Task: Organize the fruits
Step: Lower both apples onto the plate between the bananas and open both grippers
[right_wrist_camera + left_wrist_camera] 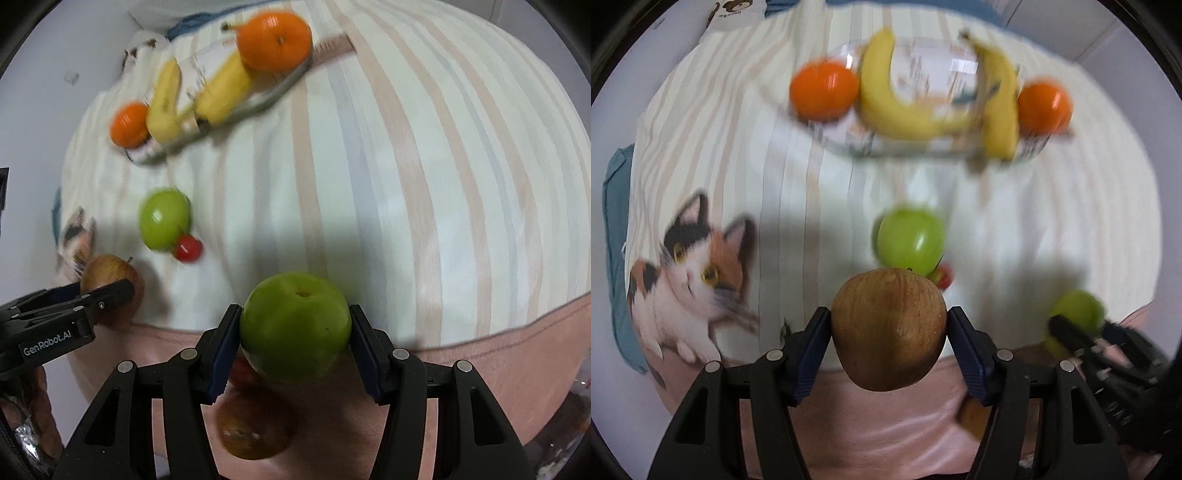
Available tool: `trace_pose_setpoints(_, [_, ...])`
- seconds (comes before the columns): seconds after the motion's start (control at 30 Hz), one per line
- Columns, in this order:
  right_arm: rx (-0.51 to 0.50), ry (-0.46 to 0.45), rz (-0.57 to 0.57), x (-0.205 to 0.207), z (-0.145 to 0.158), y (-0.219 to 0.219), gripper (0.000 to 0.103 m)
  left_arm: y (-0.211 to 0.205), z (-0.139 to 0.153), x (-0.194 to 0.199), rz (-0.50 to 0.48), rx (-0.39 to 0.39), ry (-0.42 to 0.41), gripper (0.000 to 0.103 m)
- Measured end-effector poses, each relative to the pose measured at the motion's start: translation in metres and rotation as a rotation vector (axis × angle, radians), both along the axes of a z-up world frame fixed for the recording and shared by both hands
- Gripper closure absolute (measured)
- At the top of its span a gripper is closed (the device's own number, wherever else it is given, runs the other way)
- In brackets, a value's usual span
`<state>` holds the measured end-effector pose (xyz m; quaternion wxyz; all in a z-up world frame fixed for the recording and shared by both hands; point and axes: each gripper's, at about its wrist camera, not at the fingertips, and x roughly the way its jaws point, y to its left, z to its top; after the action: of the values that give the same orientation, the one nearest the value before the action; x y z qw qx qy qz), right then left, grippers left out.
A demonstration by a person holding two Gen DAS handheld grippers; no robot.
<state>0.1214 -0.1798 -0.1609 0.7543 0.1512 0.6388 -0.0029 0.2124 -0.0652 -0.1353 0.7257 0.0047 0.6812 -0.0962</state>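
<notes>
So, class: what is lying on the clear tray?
On the clear tray: two bananas between two oranges. Printed paper shows beneath; blur hides its detail.

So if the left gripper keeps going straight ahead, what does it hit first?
Probably the loose green apple lying on the striped cloth, directly beyond the brown apple that the left gripper holds. Depth is unclear; the gripper may pass above it.

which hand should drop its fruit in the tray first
Probably left: its brown apple faces the tray head-on, while the right's green apple sees it off to the side.
</notes>
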Motion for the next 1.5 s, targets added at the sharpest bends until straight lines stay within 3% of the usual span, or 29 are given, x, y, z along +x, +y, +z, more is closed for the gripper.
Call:
trace_pose_setpoints(0.2, [0.032, -0.115, 0.028, 0.058, 0.043, 0.007, 0.044, -0.012, 0.05, 0.084, 0.007, -0.106, -0.047, 0.041])
trace_pose_setpoints(0.33, [0.021, -0.181, 0.061, 0.117, 0.056, 0.021, 0.044, -0.002, 0.067, 0.138, -0.014, -0.097, -0.078, 0.041])
trace_pose_setpoints(0.4, [0.031, -0.186, 0.058, 0.145, 0.054, 0.025, 0.044, 0.001, 0.061, 0.162, -0.016, -0.083, -0.071, 0.041])
trace_pose_setpoints(0.6, [0.069, -0.167, 0.034, 0.191, 0.035, 0.035, 0.044, -0.012, 0.025, 0.226, -0.025, -0.092, 0.066, 0.041])
trace_pose_setpoints(0.8, [0.077, -0.132, 0.037, 0.216, 0.012, 0.049, 0.044, -0.026, -0.017, 0.247, -0.081, -0.076, 0.173, 0.041])
trace_pose_setpoints(0.93, [0.065, -0.112, 0.039, 0.228, 0.001, 0.053, 0.043, -0.029, -0.028, 0.252, -0.091, -0.089, 0.217, 0.041])
trace_pose_setpoints(1.5, [0.012, -0.11, 0.06, 0.247, -0.002, 0.072, 0.043, -0.027, -0.031, 0.238, -0.106, -0.08, 0.231, 0.04])
